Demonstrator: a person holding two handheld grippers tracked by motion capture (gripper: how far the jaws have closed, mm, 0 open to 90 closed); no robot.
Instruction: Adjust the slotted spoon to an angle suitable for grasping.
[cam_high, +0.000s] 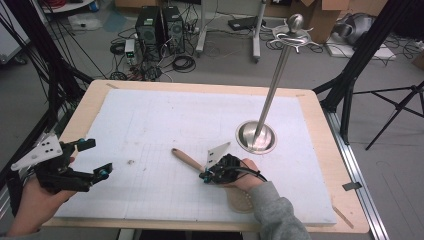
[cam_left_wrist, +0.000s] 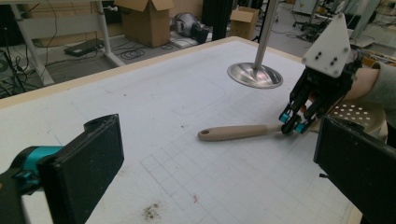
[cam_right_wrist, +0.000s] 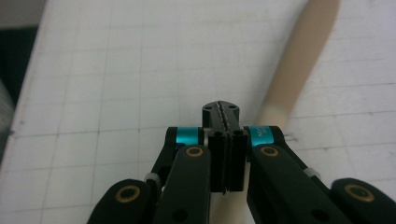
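Beige and probably plastic or wood, the slotted spoon (cam_left_wrist: 243, 132) lies flat on the white worktop (cam_high: 150, 125), near the middle, its handle reaching far-left and its perforated head near-right under the person's right hand. It looks light, stiff and slightly slick; the slim neck seems the best hold. The right hand-held gripper (cam_high: 204, 175) has its jaws pressed together at that neck, though whether they pinch it I cannot tell. The left hand-held gripper (cam_high: 95, 160) hovers wide open, empty, at the left edge.
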